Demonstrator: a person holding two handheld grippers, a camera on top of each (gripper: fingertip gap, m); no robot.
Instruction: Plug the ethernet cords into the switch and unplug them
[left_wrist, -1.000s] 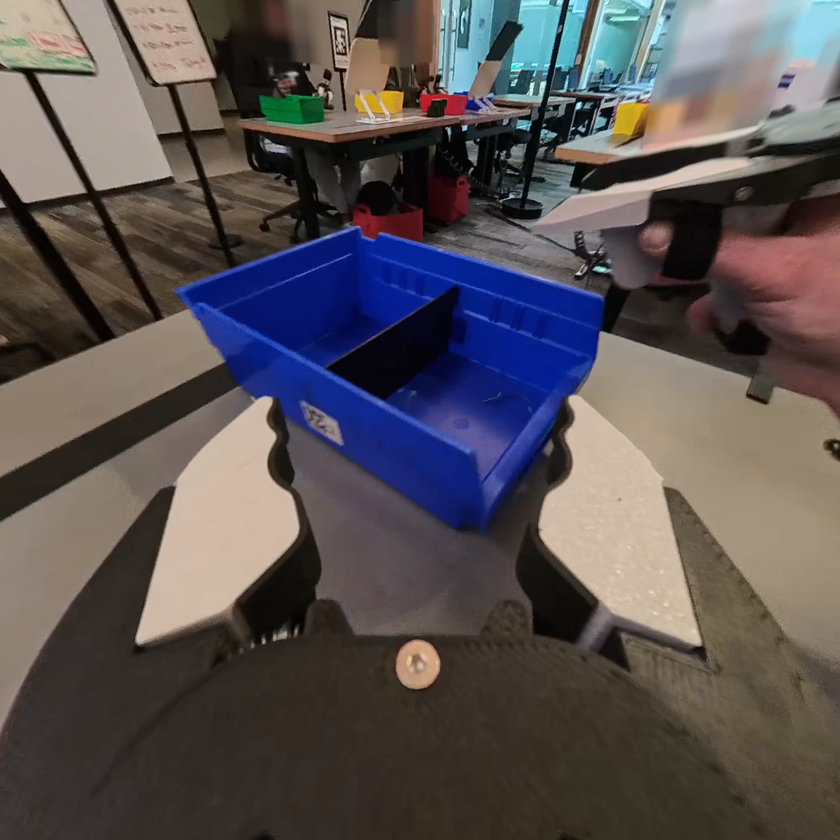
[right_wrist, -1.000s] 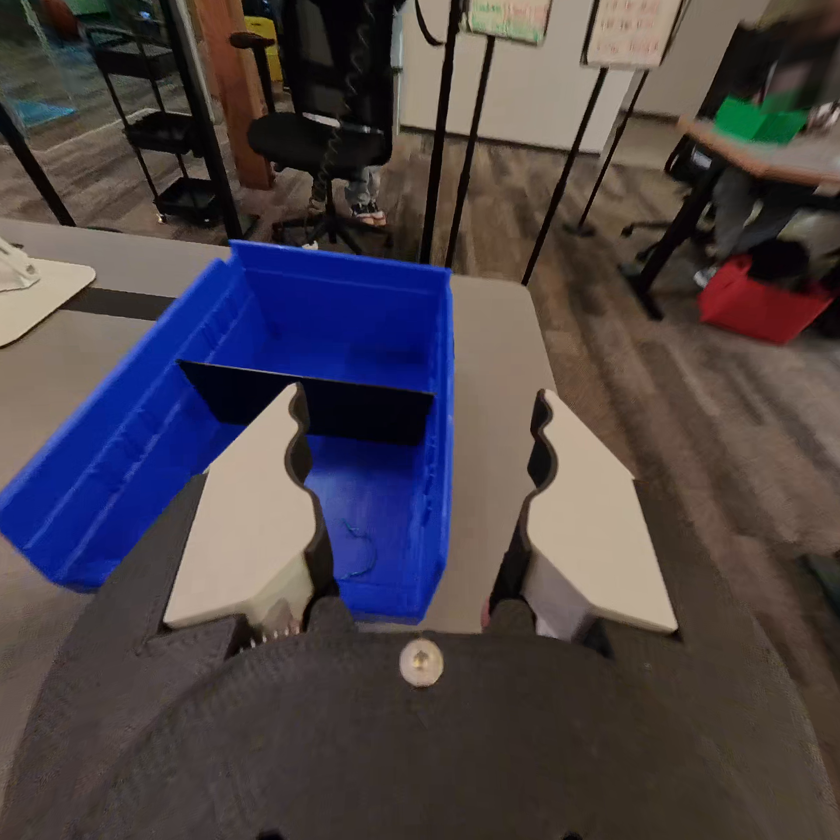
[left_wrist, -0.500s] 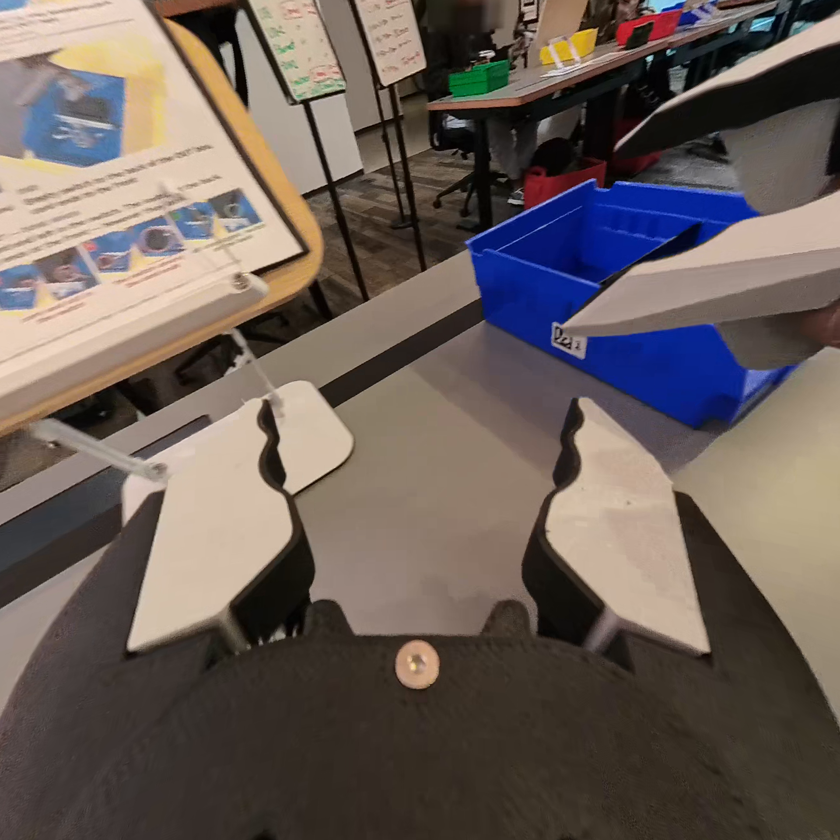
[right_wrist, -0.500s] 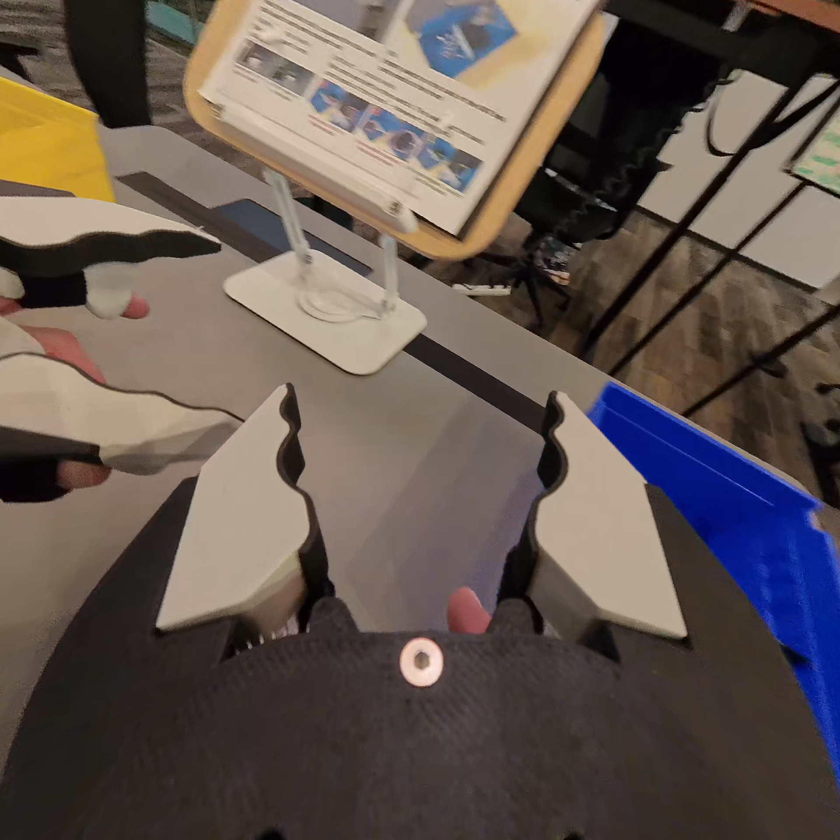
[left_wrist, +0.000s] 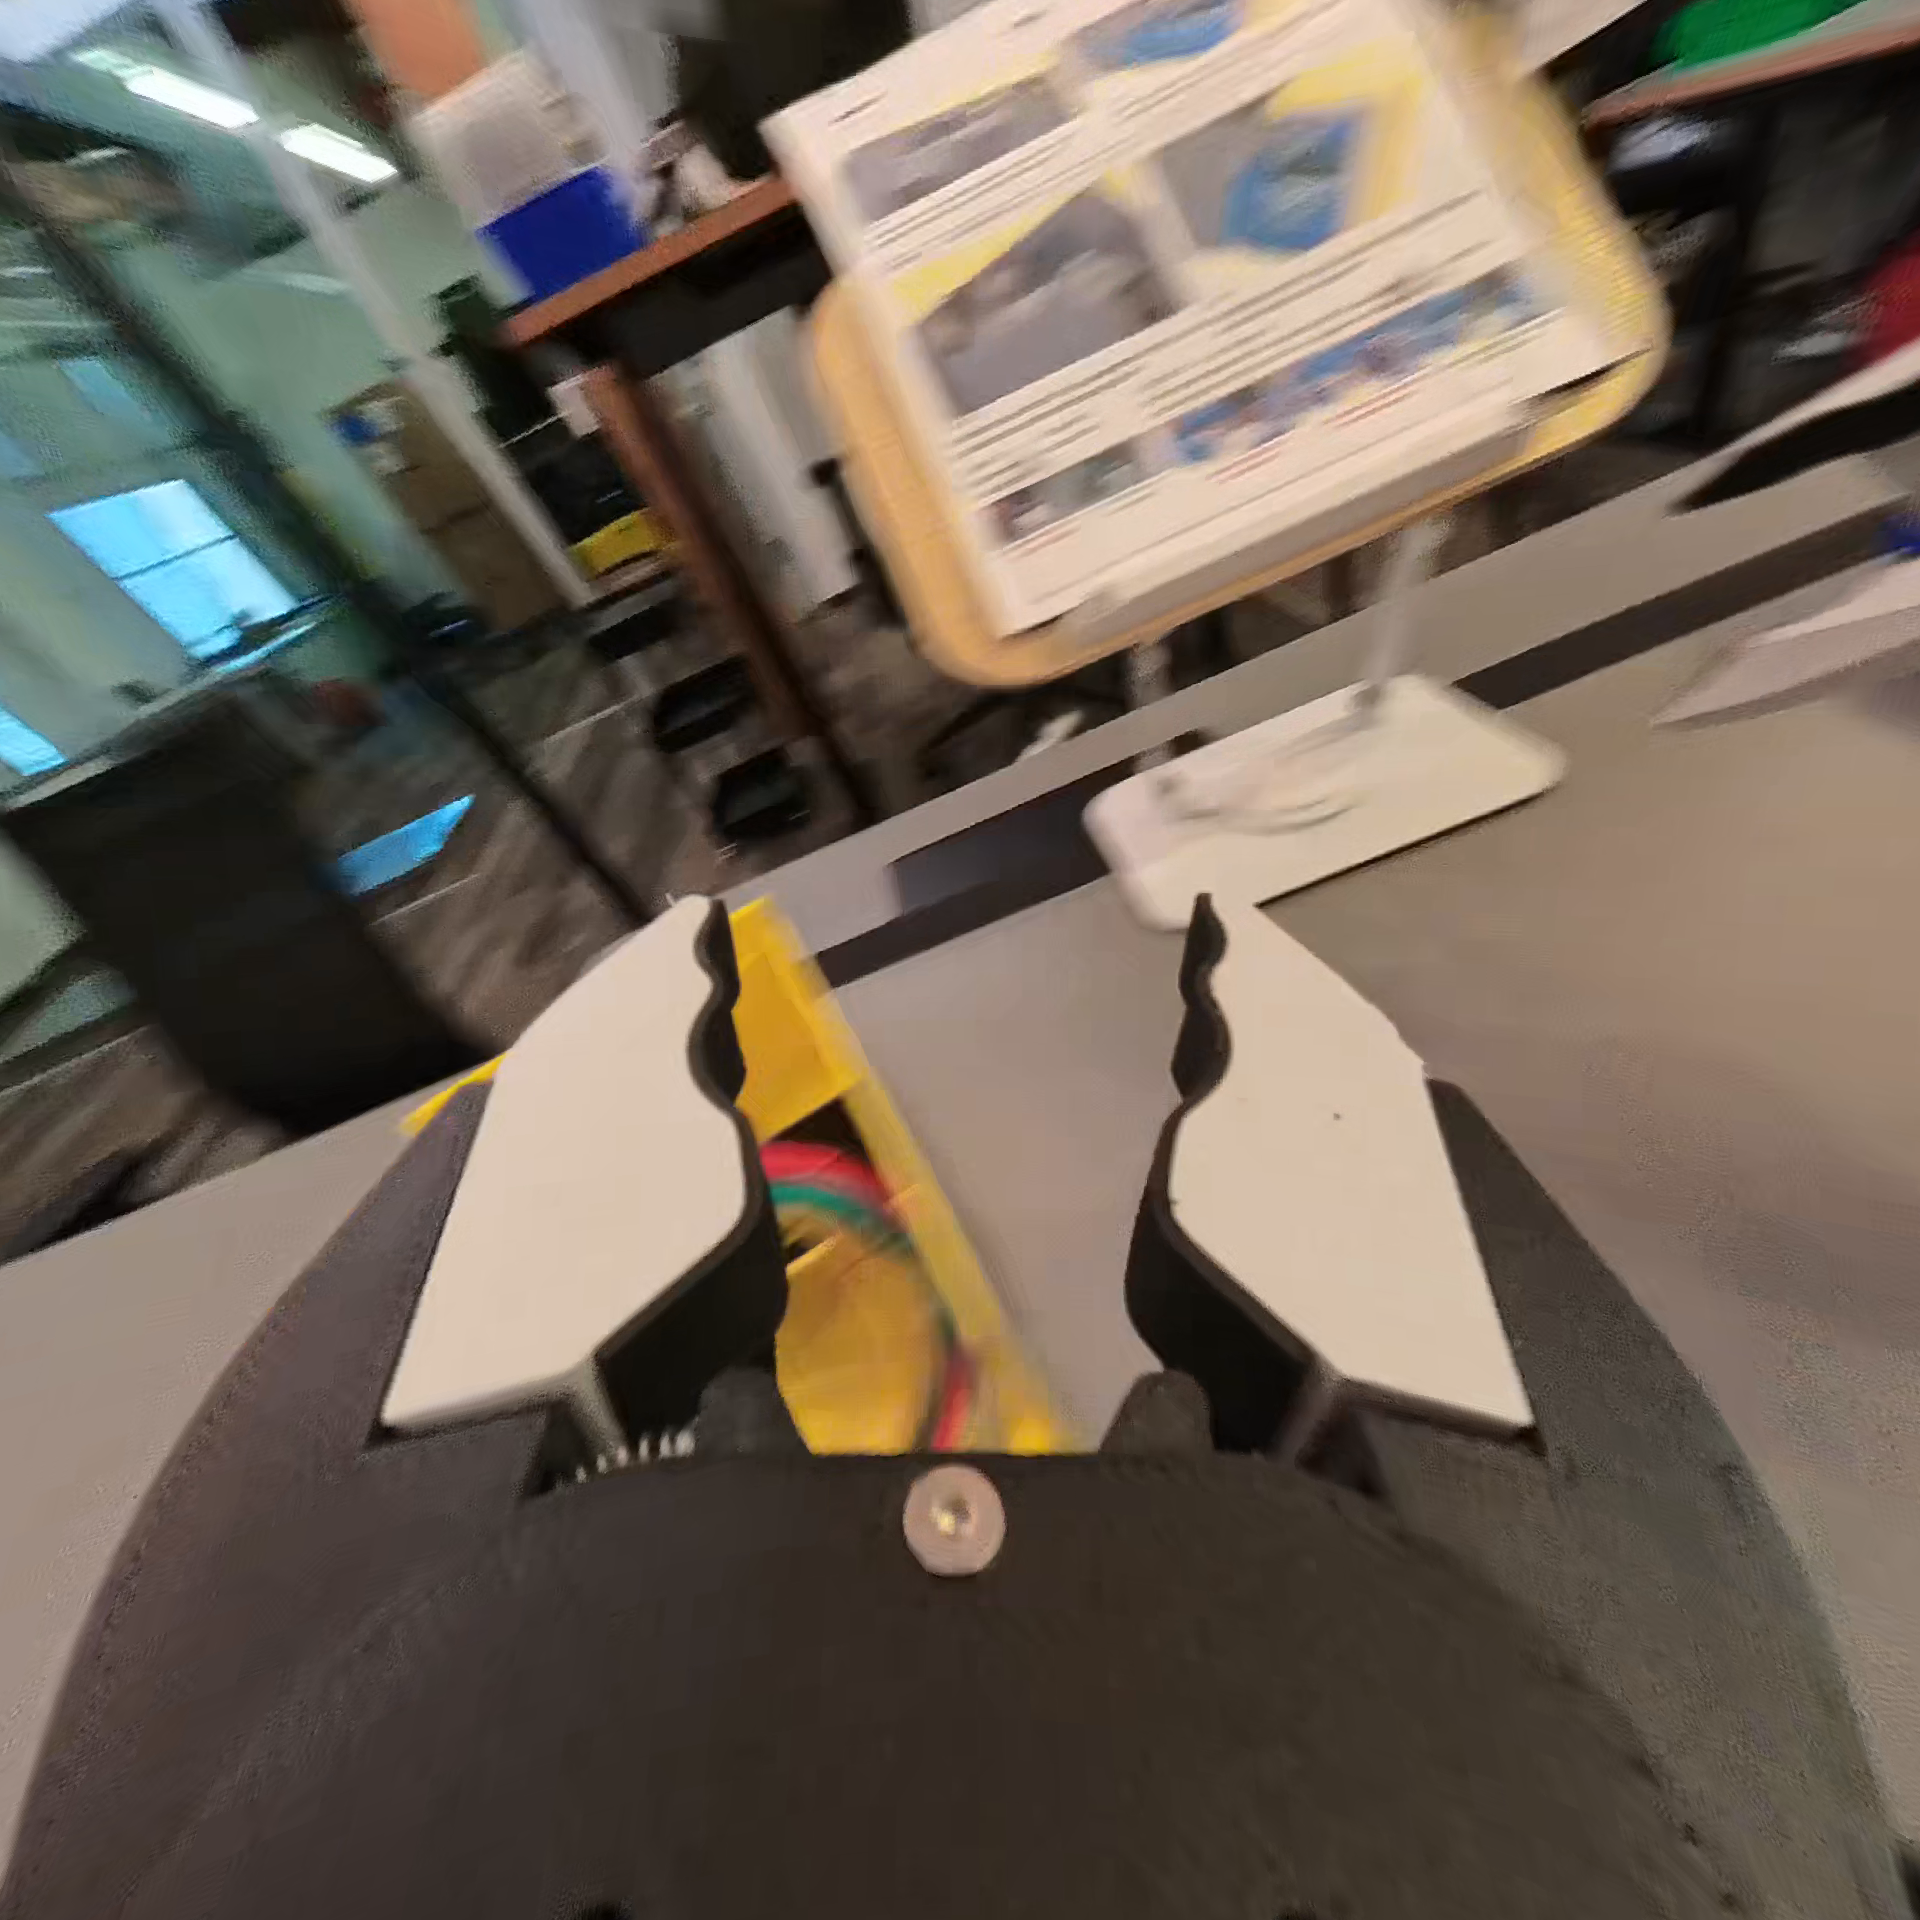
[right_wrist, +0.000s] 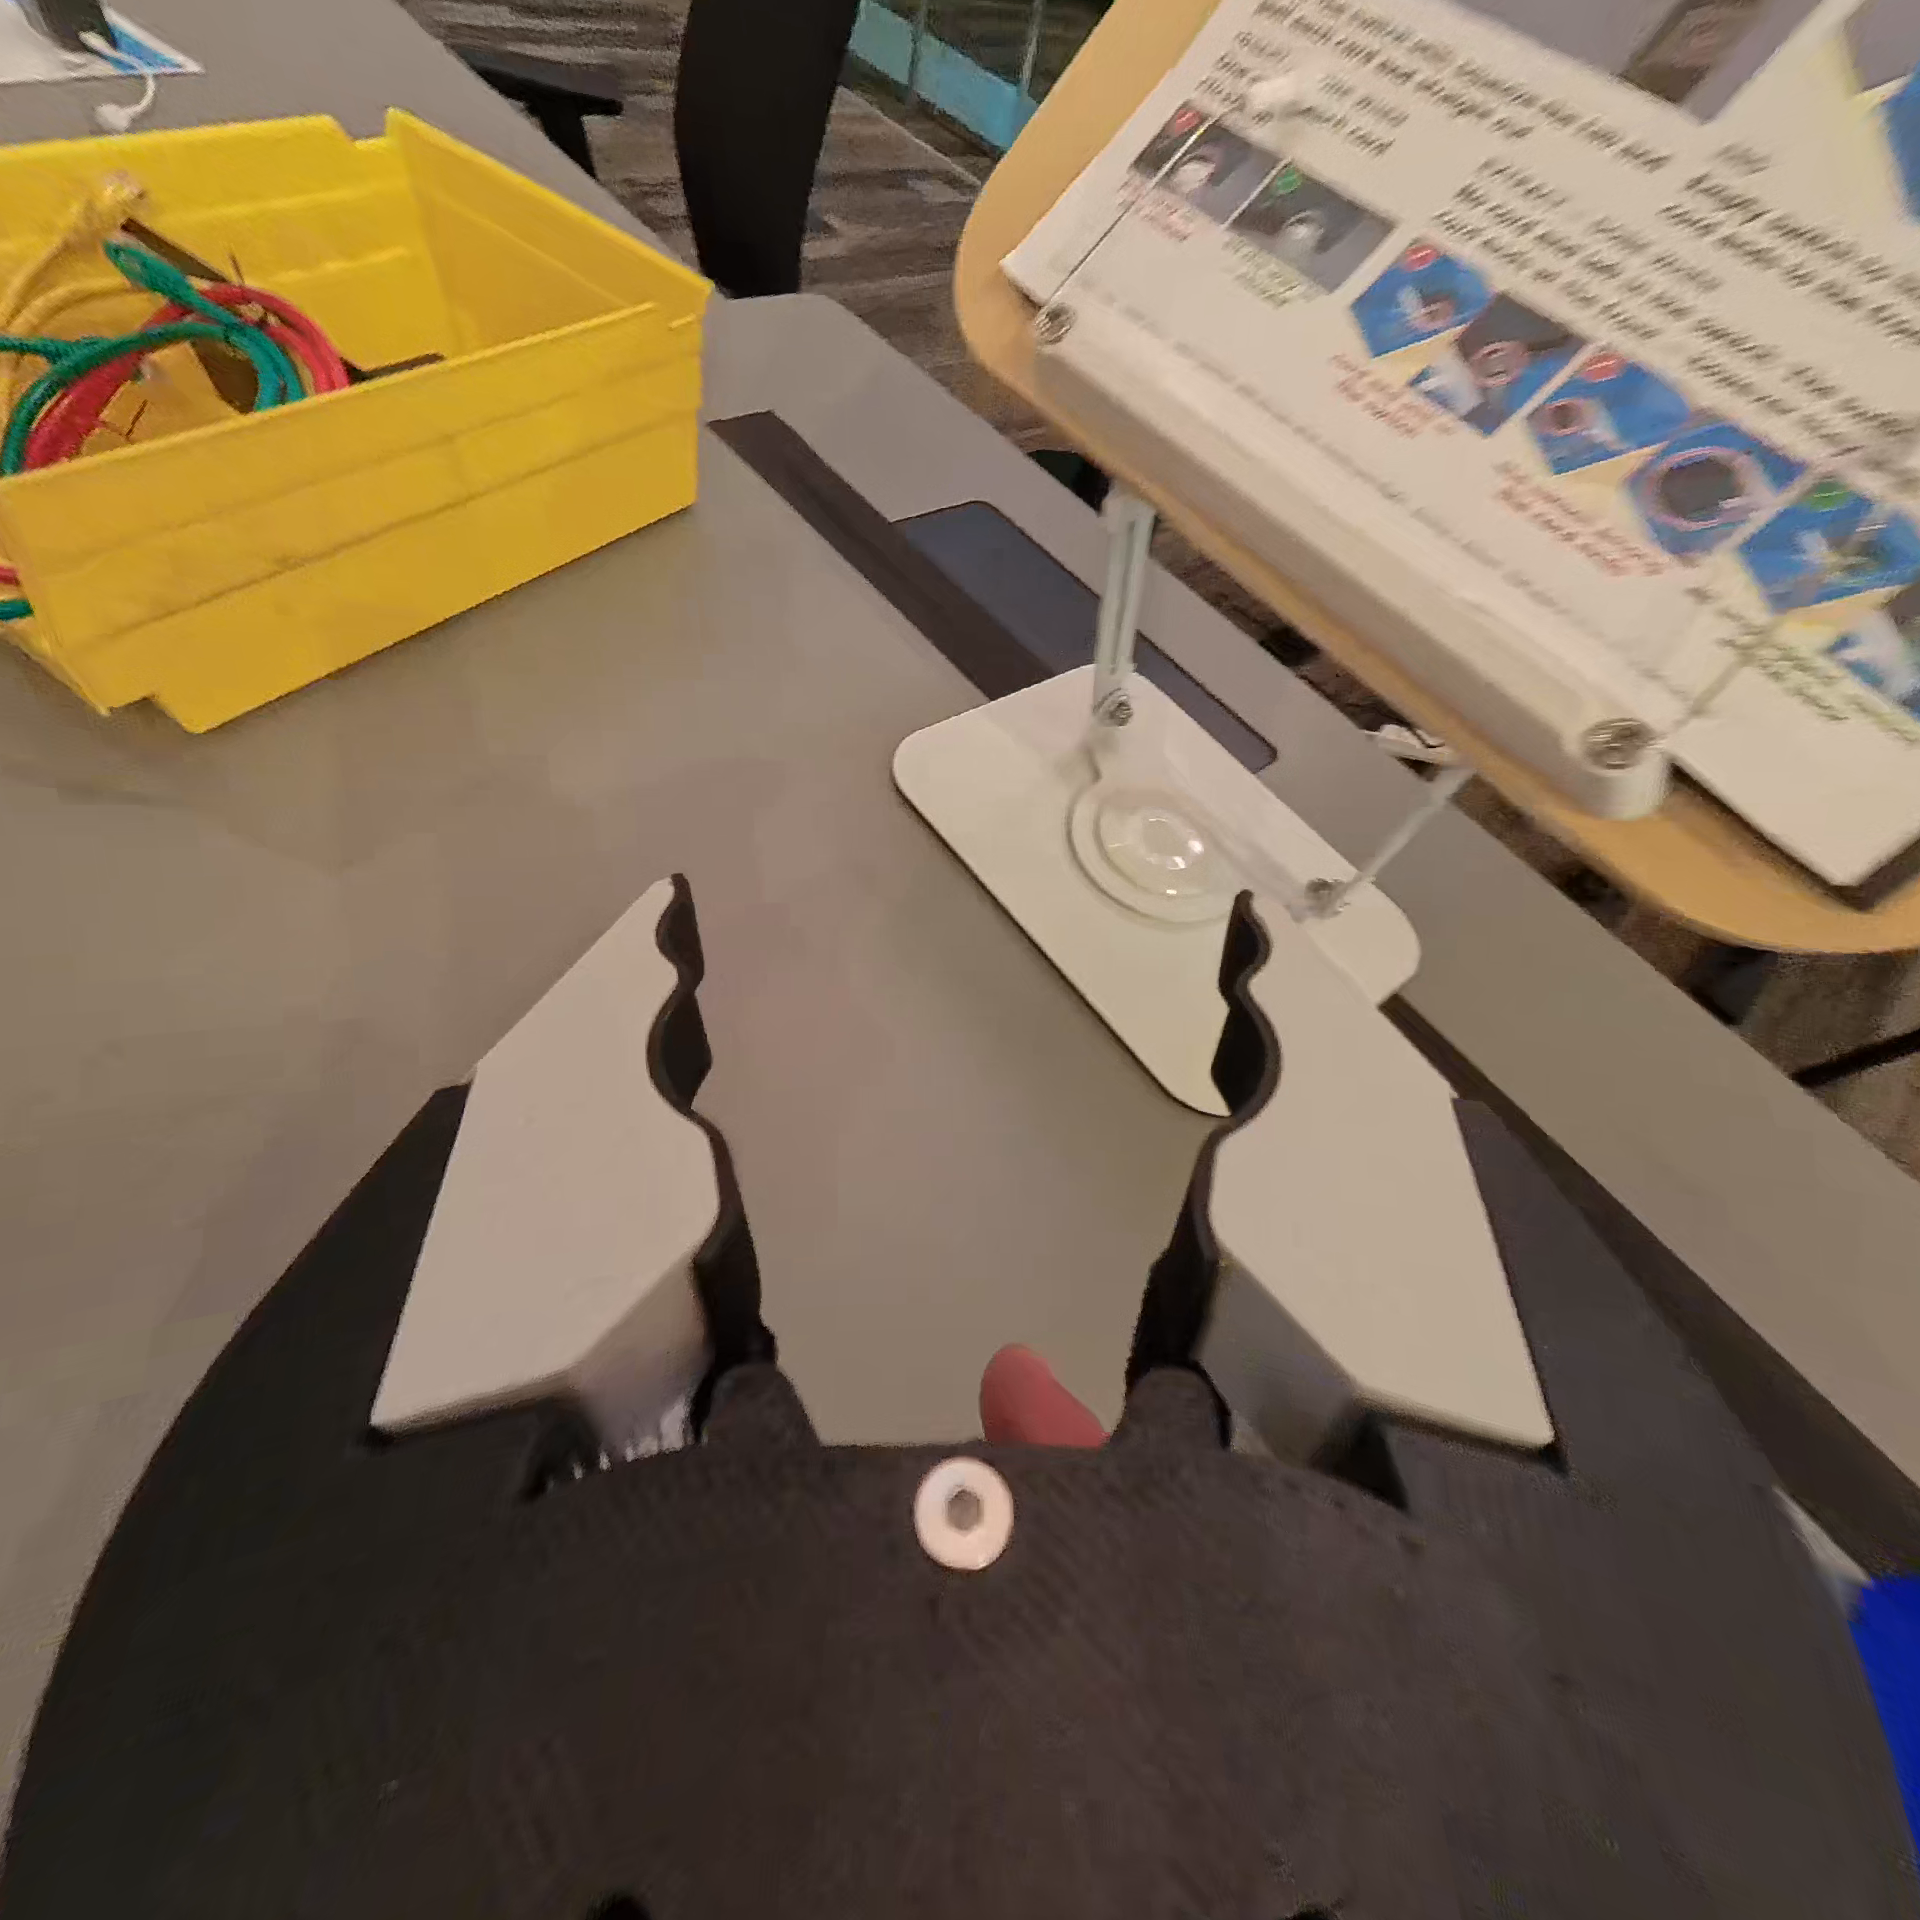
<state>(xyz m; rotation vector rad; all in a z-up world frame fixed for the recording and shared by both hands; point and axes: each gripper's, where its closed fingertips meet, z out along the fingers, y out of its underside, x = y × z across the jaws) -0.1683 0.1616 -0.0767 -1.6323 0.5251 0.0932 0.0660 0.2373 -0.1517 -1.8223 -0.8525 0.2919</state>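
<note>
yellow bin (right_wrist: 343, 499): far left on the grey tabletop (right_wrist: 520, 831) in right wrist view; open-top plastic parts bin w/ stepped front wall, dark divider inside. In left wrist view it's blurred, sits under/behind the left finger, only one wall + part of the inside showing.
bin contents: ethernet cords (right_wrist: 156, 353) – red, green, yellow – tangled in a loose heap in the bin's left part; a green/red bit hangs over the left edge. The compartment nearest the front right corner looks bare. Left wrist view: red + green loops seen betw. the fingers, blurred.
switch: not visible in either view.
left gripper (left_wrist: 961, 925): fingers spread wide, nothing betw. them; held above the table over the bin's edge. View heavily motion-blurred.
right gripper (right_wrist: 961, 904): fingers spread wide, holding nothing, over bare tabletop; a fingertip (right_wrist: 1034, 1403) of the person shows at the base betw. the fingers. Well apart from the yellow bin.
document stand (right_wrist: 1153, 883): right of centre; white flat base on the table, thin arms up to a tilted wooden board carrying a printed instruction sheet (right_wrist: 1558, 312) w/ small photos. Base just ahead of the right gripper's right finger.
blue object (right_wrist: 1886, 1683): sliver at far right edge, can't tell what.
</note>
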